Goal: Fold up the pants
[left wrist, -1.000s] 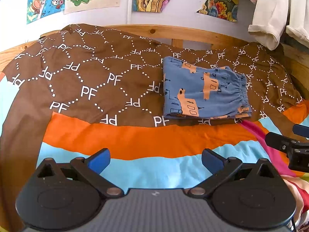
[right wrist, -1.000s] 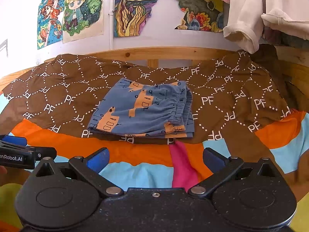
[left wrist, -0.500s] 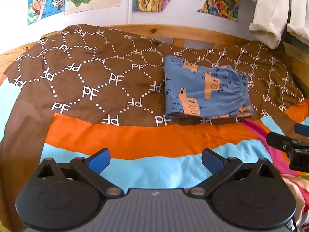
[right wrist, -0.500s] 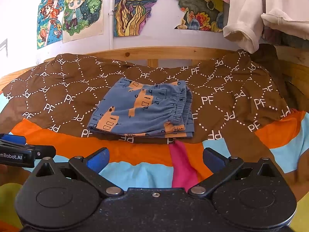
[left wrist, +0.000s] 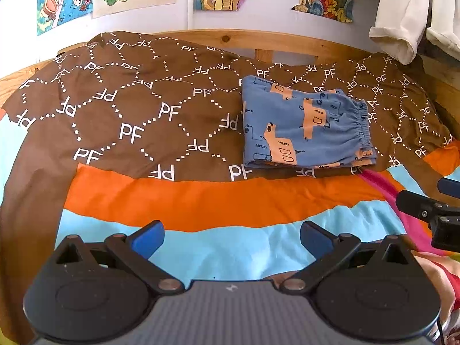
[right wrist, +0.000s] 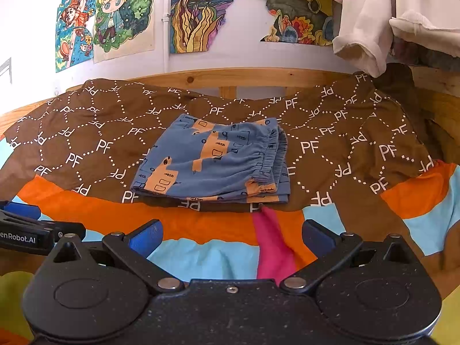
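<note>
Both pairs of blue-padded fingers stand wide apart with nothing between them: the left gripper [left wrist: 232,235] and the right gripper [right wrist: 232,235] hover over the light-blue and orange stripes of the bedcover [right wrist: 201,224], well short of the garment and touching no cloth.

Beyond them, the pants [right wrist: 212,161] lie on the brown "PF" patterned blanket [left wrist: 129,115], folded into a compact, roughly square packet with the gathered elastic waistband [right wrist: 271,155] stacked along its right edge. Several layers show at the near edge, lying fairly flush. Judging from this, the fold looks finished, or very nearly so; at most, a light squaring of the near-right corner, where the layers peek out a little, might remain.

Around the packet the blanket is bare, so nothing blocks a reach toward it. A pink strip [right wrist: 271,244] of the bedcover runs from just below the pants toward the right gripper. Farther out are the wooden bed frame [right wrist: 258,77], colourful drawings [right wrist: 120,20] on the wall, and pale garments [right wrist: 365,23] hanging at the upper right, clear of the work.
</note>
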A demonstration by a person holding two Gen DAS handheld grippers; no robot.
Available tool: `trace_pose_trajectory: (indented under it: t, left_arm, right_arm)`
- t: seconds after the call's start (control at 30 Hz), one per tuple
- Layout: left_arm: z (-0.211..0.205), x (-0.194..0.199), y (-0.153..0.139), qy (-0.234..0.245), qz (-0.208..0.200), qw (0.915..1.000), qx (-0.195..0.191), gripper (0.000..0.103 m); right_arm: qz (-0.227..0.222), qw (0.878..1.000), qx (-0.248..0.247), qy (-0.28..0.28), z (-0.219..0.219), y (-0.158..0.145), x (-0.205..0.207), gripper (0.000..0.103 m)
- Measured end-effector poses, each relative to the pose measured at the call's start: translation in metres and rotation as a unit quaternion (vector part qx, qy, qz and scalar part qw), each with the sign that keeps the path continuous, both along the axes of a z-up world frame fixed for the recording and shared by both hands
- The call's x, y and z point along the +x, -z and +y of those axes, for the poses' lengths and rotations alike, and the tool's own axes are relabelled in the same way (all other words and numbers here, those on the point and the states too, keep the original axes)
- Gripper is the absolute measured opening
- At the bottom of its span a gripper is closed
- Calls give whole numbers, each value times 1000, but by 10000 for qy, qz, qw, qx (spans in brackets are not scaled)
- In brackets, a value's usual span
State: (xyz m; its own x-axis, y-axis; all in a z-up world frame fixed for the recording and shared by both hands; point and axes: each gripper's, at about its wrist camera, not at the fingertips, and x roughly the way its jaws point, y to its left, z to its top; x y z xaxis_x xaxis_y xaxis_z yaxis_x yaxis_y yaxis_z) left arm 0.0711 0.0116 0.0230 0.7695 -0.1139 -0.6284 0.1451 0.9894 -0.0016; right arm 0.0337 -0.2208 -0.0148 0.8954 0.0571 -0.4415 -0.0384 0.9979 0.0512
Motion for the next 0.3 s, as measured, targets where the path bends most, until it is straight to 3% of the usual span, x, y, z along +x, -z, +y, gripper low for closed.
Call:
trace_pose_trajectory:
  t: [0.3]
  left_arm:
    - [-2,-1,1,38,-27,10000,78,103]
  right_arm:
    - [2,10000,34,0,0,0,-1,102]
